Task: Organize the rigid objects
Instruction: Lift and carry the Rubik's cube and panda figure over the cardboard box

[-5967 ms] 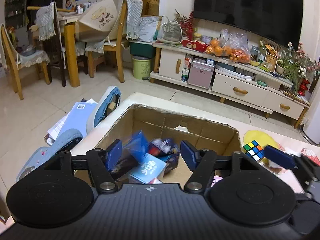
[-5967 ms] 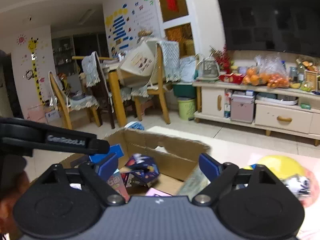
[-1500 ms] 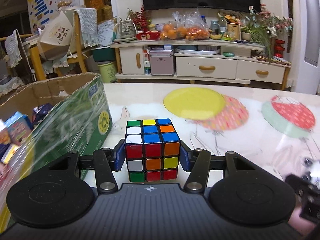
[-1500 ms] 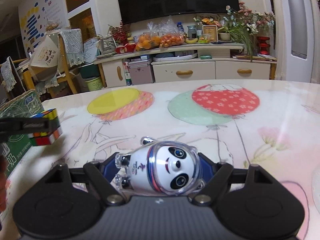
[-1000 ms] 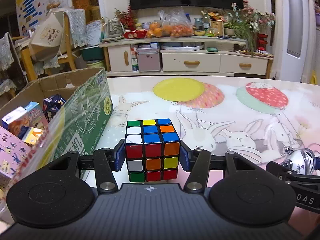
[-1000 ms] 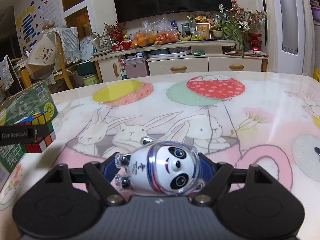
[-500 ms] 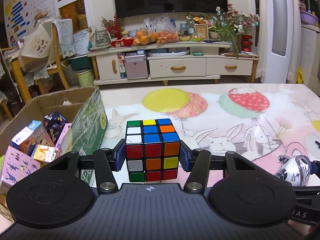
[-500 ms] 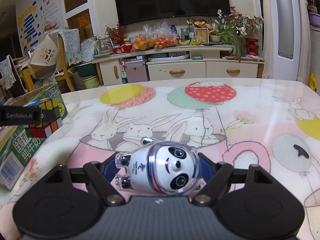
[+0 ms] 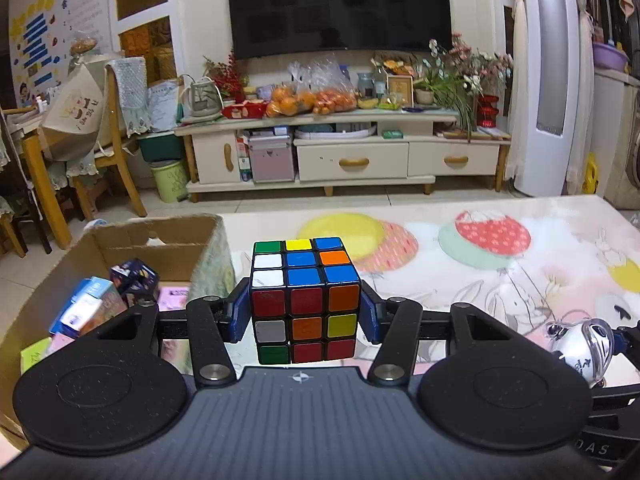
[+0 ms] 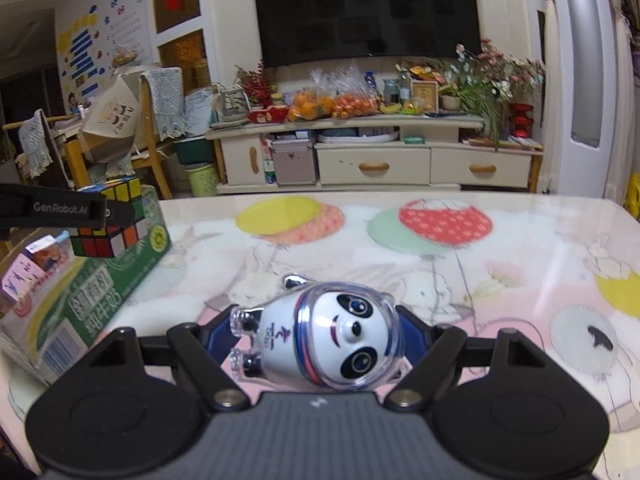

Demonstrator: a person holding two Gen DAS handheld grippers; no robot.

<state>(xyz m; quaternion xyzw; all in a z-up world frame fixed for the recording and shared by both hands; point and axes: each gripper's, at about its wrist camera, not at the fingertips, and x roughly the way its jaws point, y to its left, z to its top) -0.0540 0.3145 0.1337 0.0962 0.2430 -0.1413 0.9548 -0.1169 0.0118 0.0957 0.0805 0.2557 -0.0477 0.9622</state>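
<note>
Cube (image 9: 305, 300) gripped by left claw (image 9: 304, 316); panda toy (image 10: 320, 336) gripped by right claw (image 10: 320, 340).
Carry both fully over the box (image 9: 52, 280) before letting go.

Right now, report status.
Left tongs shut on Rubik's cube. Right tongs shut on panda figurine. Cardboard box left, nothing blocking.

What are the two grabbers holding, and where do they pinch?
Left gripper pinches the Rubik's cube by its side faces. Right gripper pinches the panda figurine, lying sideways, across its body.
</note>
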